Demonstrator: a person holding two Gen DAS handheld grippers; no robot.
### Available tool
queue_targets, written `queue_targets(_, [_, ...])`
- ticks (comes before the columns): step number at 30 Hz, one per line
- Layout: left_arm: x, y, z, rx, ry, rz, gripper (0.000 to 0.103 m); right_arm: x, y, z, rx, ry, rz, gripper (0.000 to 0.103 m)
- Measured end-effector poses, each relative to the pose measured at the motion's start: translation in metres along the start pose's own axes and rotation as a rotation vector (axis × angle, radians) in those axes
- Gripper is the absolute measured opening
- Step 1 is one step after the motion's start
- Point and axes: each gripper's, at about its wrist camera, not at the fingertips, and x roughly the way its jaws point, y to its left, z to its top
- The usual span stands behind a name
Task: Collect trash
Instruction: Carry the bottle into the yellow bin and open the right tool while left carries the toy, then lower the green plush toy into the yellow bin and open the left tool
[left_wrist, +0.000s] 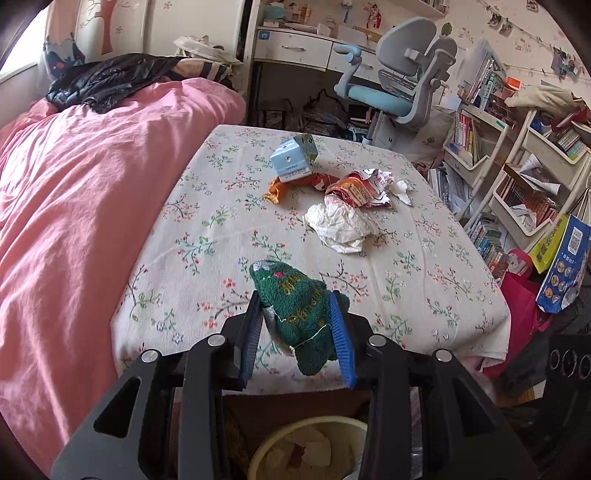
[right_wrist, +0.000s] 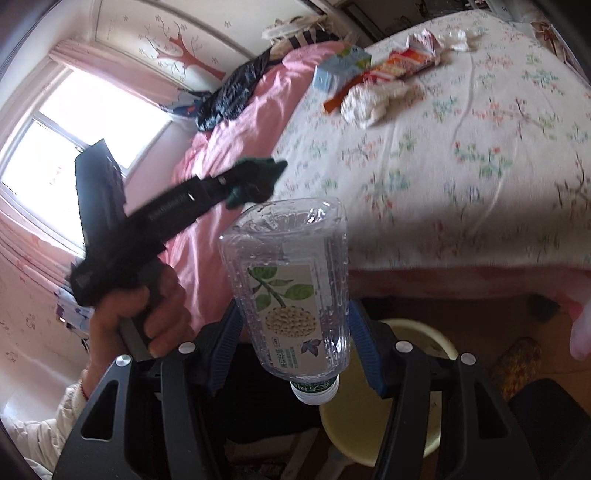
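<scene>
Left claw (left_wrist: 297, 321) clamps green sock (left_wrist: 299, 314) above bin (left_wrist: 280, 439); only right view shows right claw (right_wrist: 293, 332) gripping inverted water bottle (right_wrist: 291, 291). Crumpled paper (left_wrist: 341, 227), milk carton (left_wrist: 293, 158) on bed (left_wrist: 424, 277).

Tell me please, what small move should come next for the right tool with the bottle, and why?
Probably open the right tool and let the plastic bottle drop. The bottle hangs cap-down between the fingers, and the yellow bin sits just below it, beside the bed.
</scene>
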Motion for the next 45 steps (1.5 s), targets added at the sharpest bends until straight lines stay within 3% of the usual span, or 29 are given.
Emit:
queue_targets(15, [-0.018, -0.005, -0.03, 0.01, 0.023, -0.019, 0.034, 0.032, -0.007, -0.029, 0.019, 0.16, -0.127, 0.06])
queue_targets(29, [-0.024, -0.025, -0.065, 0.083, 0.092, -0.038, 0.034, 0.006, -0.006, -0.027, 0.04, 0.005, -0.166, 0.063])
queue_targets(40, [-0.005, -0.054, -0.109, 0.232, 0.296, -0.071, 0.036, -0.012, -0.004, -0.027, 0.052, -0.093, -0.181, 0.065])
queue_targets(45, [0.001, -0.045, -0.112, 0.208, 0.321, -0.05, 0.04, -0.012, -0.002, -0.029, 0.03, -0.097, -0.19, 0.066])
